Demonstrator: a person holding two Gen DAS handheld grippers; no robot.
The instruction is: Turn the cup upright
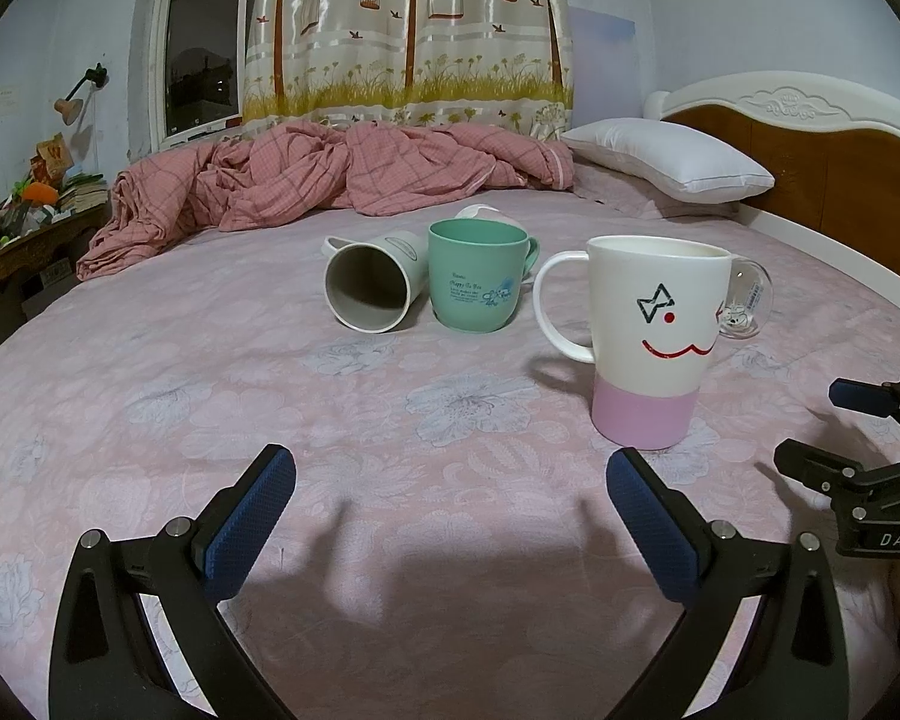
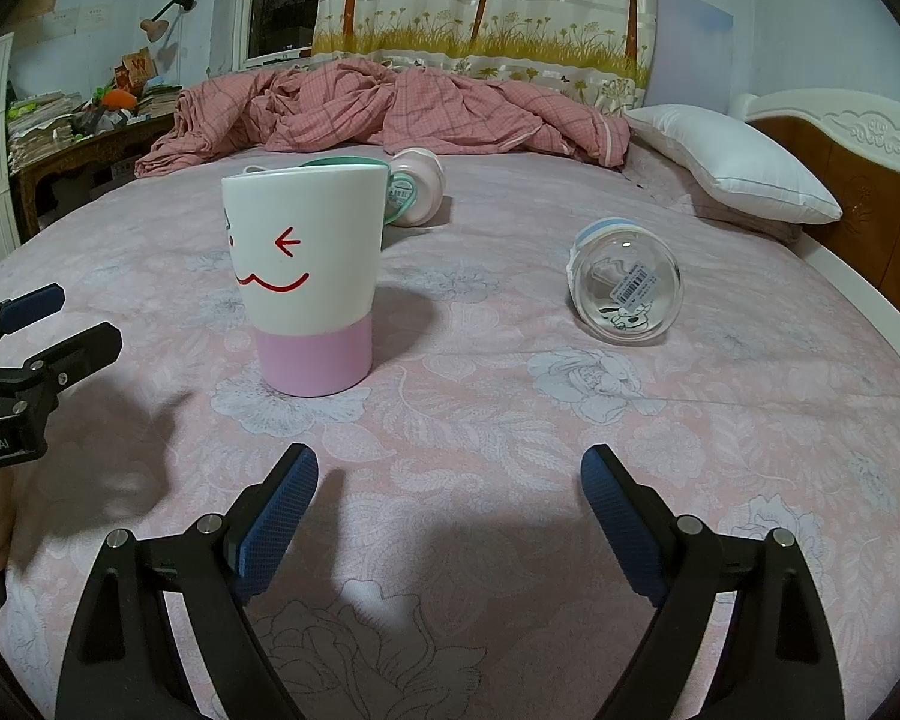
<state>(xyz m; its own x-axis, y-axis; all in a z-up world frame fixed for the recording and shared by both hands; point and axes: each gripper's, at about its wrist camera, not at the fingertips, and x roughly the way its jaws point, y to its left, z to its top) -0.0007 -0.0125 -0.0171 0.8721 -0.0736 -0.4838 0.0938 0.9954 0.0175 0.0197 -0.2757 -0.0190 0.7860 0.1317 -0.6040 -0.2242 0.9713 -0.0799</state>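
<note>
Both jaws spread wide and empty; right gripper [image 2: 449,516] should straddle the toppled glass cup [image 2: 627,286] squarely, then tip it rim-up.

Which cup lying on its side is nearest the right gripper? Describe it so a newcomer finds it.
Start at the white pillow by the headboard, then come forward across the pink bedsheet. The clear glass cup lies tipped there, alone: transparent, barcode sticker on its base, unlike the opaque mugs.
</note>
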